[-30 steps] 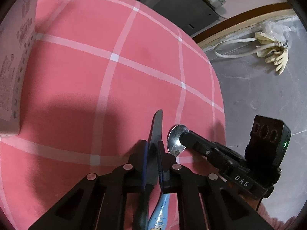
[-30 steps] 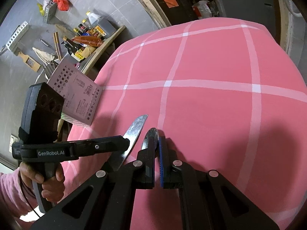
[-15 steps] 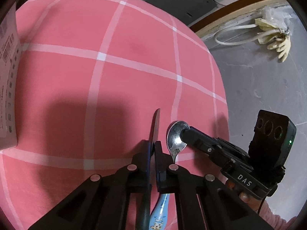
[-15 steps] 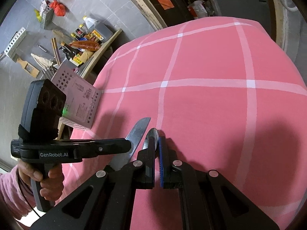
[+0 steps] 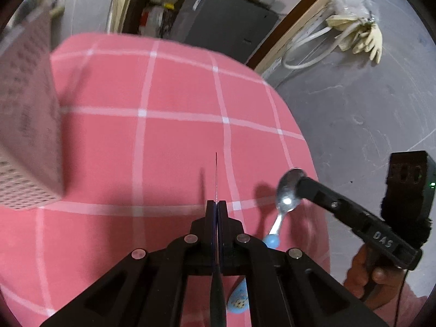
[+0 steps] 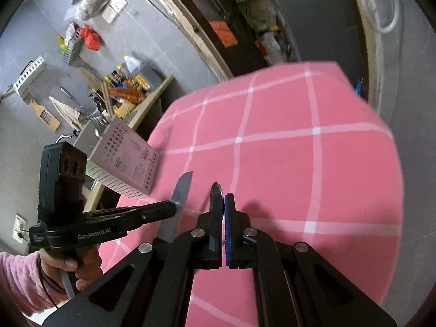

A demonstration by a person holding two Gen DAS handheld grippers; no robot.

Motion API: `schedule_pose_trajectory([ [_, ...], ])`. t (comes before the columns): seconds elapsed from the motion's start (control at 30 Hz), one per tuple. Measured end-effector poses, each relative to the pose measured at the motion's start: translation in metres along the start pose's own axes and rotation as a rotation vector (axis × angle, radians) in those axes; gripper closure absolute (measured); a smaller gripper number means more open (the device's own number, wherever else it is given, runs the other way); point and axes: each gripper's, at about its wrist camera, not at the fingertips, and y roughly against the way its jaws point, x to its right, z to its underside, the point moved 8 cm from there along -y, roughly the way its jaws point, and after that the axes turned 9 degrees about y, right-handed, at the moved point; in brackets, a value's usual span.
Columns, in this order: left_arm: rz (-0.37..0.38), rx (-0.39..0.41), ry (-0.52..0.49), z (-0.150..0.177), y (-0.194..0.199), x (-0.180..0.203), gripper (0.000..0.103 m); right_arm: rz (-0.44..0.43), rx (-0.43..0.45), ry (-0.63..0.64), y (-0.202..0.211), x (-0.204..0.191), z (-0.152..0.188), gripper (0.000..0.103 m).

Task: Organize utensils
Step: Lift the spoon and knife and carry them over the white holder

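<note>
My left gripper (image 5: 216,204) is shut on a knife (image 5: 216,174), whose thin blade sticks forward edge-on above the pink checked tablecloth (image 5: 177,136). In the right wrist view the knife (image 6: 180,190) shows its flat side in the left gripper (image 6: 173,208). My right gripper (image 6: 222,200) is shut on a metal spoon (image 6: 216,192) seen edge-on. The left wrist view shows the spoon's bowl (image 5: 288,190) and blue handle (image 5: 271,241) in the right gripper (image 5: 299,184), to the right of the knife. Both utensils hang above the cloth.
A pink perforated utensil box (image 5: 27,136) stands at the table's left edge, also the box (image 6: 122,160). The table's right edge (image 5: 305,141) drops to grey floor. Rubber gloves (image 5: 362,41) and a hose lie there. A cluttered shelf of bottles (image 6: 128,87) stands behind the box.
Both grippers have risen off the cloth with the knife and the spoon, which have moved apart. The left gripper has rolled, so the blade now shows edge-on. More of the room shows.
</note>
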Motion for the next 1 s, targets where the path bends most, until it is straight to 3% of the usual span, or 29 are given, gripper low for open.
schedule_pose_trajectory([
  [0.37, -0.009, 0.237, -0.037, -0.023, 0.074, 0.009, 0.102, 0.068, 0.128, 0.045, 0.054, -0.021, -0.025, 0.101],
  [0.67, 0.018, 0.392, -0.062, -0.065, 0.158, 0.025, 0.102, 0.082, 0.279, 0.179, 0.103, -0.073, -0.098, 0.101],
  [1.0, -0.012, 0.561, -0.088, -0.11, 0.232, 0.018, 0.102, 0.018, 0.426, 0.335, 0.111, -0.153, -0.17, 0.101],
])
